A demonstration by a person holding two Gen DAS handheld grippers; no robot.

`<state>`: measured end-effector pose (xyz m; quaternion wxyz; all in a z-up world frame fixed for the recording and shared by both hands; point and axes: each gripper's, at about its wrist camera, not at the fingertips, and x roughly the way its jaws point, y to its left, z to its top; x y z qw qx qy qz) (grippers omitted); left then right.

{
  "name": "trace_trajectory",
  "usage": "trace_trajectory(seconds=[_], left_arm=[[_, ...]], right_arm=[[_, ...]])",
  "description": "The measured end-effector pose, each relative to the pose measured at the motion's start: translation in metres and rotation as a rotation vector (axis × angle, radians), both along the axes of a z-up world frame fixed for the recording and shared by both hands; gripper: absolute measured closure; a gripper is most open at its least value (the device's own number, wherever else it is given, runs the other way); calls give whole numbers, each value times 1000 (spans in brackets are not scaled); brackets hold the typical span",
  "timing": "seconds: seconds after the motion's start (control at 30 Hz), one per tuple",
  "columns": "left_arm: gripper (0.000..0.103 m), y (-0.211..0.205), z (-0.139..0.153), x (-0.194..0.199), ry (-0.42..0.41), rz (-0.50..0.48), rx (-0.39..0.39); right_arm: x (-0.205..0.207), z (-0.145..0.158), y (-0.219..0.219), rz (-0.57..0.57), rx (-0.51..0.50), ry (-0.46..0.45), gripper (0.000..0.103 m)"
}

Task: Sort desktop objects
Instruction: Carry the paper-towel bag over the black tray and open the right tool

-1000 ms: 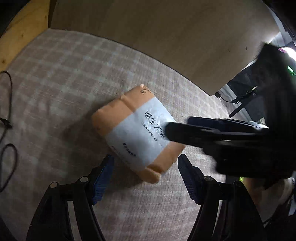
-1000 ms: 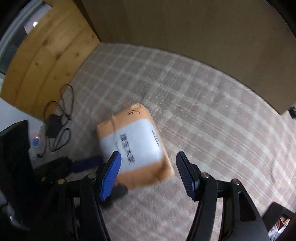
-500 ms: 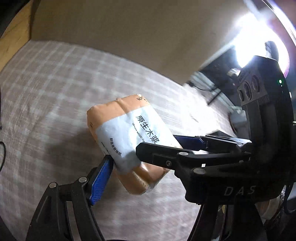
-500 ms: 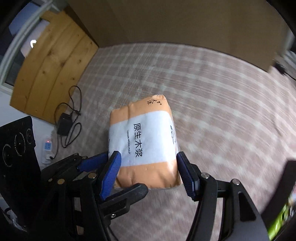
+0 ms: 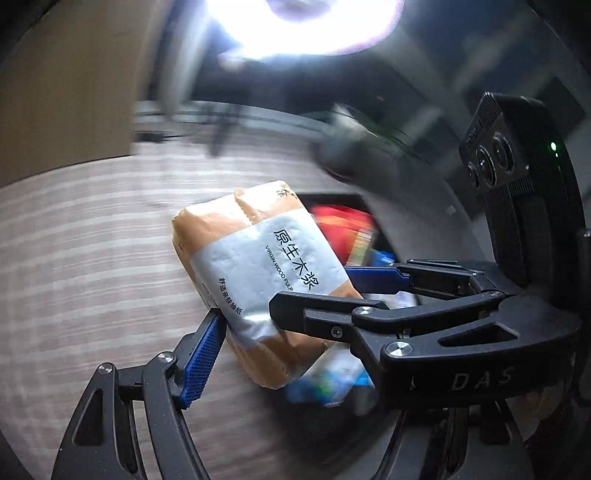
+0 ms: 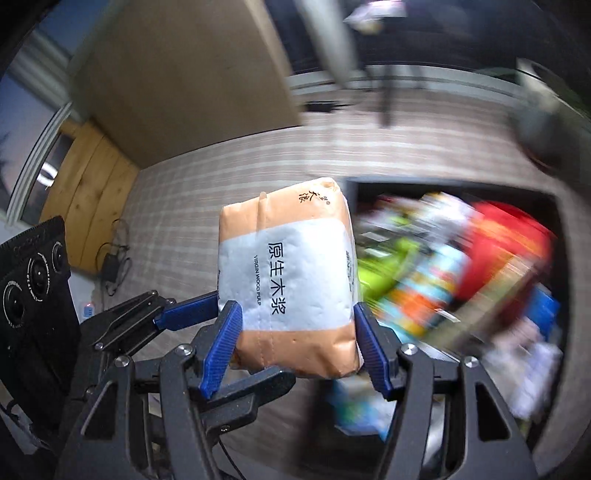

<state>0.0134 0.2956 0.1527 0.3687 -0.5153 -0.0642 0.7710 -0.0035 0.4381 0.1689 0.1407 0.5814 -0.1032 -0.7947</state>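
An orange and white tissue pack is held up in the air above the checked tablecloth. My right gripper is shut on its lower end, blue pads against both sides. My left gripper also grips it; one blue pad presses its left side, the other finger is hidden behind the right gripper's body. A dark box full of colourful packets lies just right of the pack; it also shows blurred in the left wrist view.
Checked tablecloth covers the table. A wooden panel stands behind. A charger and cable lie at the far left by a pale wood surface. A bright lamp glares above.
Both grippers closed on the tissue pack and lifted it off the cloth, carrying it rightward until the box of packets came into view beside it.
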Motion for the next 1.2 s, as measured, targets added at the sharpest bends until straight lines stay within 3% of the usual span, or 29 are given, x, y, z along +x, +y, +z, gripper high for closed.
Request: trace_trajectory(seconds=[0.2, 0.37, 0.47, 0.77, 0.97, 1.2], left_arm=[[34, 88, 13, 29, 12, -140, 9], [34, 131, 16, 45, 27, -198, -17], [32, 140, 17, 50, 65, -188, -72], [30, 104, 7, 55, 39, -67, -133], [28, 61, 14, 63, 105, 32, -193], [28, -1, 23, 73, 175, 153, -276]], right_arm=[[37, 14, 94, -128, 25, -4, 42], [56, 17, 141, -177, 44, 0, 42], [61, 20, 157, -196, 76, 12, 42], [71, 10, 167, -153, 73, 13, 42], [81, 4, 144, -137, 59, 25, 42], [97, 24, 97, -125, 105, 107, 42]])
